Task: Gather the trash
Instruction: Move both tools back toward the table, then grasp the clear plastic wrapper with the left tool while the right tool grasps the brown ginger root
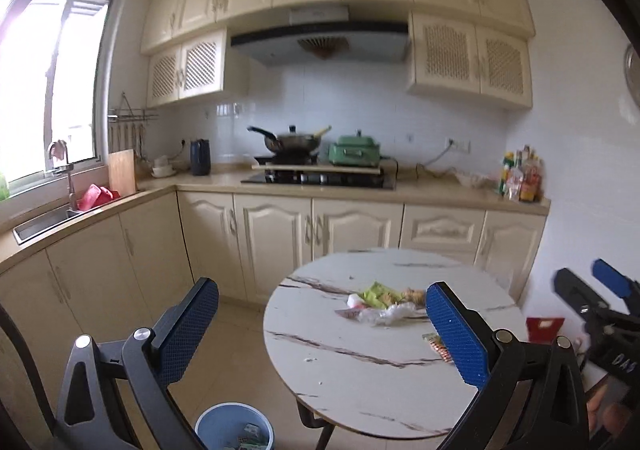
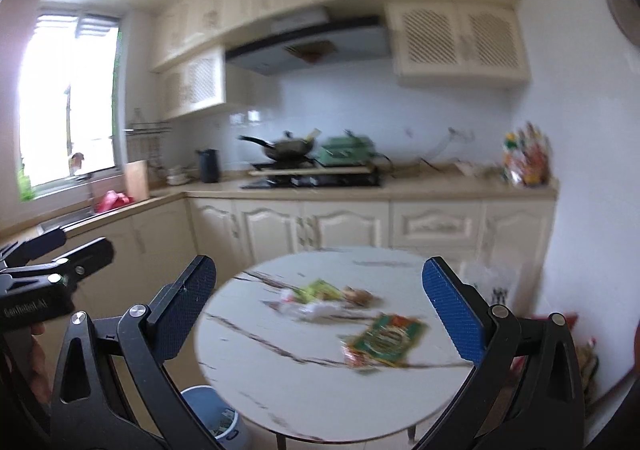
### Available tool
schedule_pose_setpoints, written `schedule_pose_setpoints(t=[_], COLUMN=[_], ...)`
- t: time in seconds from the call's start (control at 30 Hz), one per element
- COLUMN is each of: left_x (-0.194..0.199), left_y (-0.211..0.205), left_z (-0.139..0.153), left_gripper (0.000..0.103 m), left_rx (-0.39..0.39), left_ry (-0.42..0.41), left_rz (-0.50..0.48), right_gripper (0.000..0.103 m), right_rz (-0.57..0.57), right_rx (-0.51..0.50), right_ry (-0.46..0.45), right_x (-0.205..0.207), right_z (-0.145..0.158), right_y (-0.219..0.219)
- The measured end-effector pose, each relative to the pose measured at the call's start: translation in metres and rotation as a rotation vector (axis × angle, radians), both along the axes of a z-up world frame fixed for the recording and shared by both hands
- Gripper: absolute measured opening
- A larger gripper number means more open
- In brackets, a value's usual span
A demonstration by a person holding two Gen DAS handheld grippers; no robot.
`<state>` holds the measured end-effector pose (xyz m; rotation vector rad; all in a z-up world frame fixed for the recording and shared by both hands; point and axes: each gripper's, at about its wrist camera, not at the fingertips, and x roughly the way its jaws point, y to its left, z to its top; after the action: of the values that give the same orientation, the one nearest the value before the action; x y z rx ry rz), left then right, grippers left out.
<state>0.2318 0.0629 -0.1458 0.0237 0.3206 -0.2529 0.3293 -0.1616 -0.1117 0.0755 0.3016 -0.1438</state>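
A round white marble-look table (image 1: 360,382) holds a pile of trash (image 1: 380,300): a green wrapper, clear plastic and food scraps. The pile also shows in the right wrist view (image 2: 324,296). A green and red packet (image 2: 384,338) lies nearer the table's right side; the left wrist view shows only its edge (image 1: 438,346). A blue waste bin (image 1: 234,428) with some scraps inside stands on the floor at the table's left; it also shows in the right wrist view (image 2: 212,416). My left gripper (image 1: 322,334) is open and empty above the table. My right gripper (image 2: 320,310) is open and empty too.
Cream kitchen cabinets (image 1: 280,234) and a counter with a stove, wok (image 1: 294,142) and green cooker stand behind the table. A sink (image 1: 44,222) is at left. Bottles (image 1: 520,180) stand at the counter's right end. A red bag (image 1: 544,328) sits by the wall.
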Motion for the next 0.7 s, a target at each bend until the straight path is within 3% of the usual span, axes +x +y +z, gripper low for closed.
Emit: schedule_pose_setpoints(t=[0.3,0.7], left_x=[0.106,0.270], left_y=[-0.060,-0.173], left_z=[-0.022,-0.070], left_gripper=[0.102,0.102], left_rx=[0.125,0.289], left_ry=[0.189,0.404], left_rz=[-0.068,-0.188], right_gripper=[0.103,0.103], right_rz=[-0.111,-0.158], right_rx=[0.074,0.126], right_ry=[0.192,0.455], right_x=[0.055,0.143], right_z=[-0.064,-0.147], right_y=[-0.079,-0.131])
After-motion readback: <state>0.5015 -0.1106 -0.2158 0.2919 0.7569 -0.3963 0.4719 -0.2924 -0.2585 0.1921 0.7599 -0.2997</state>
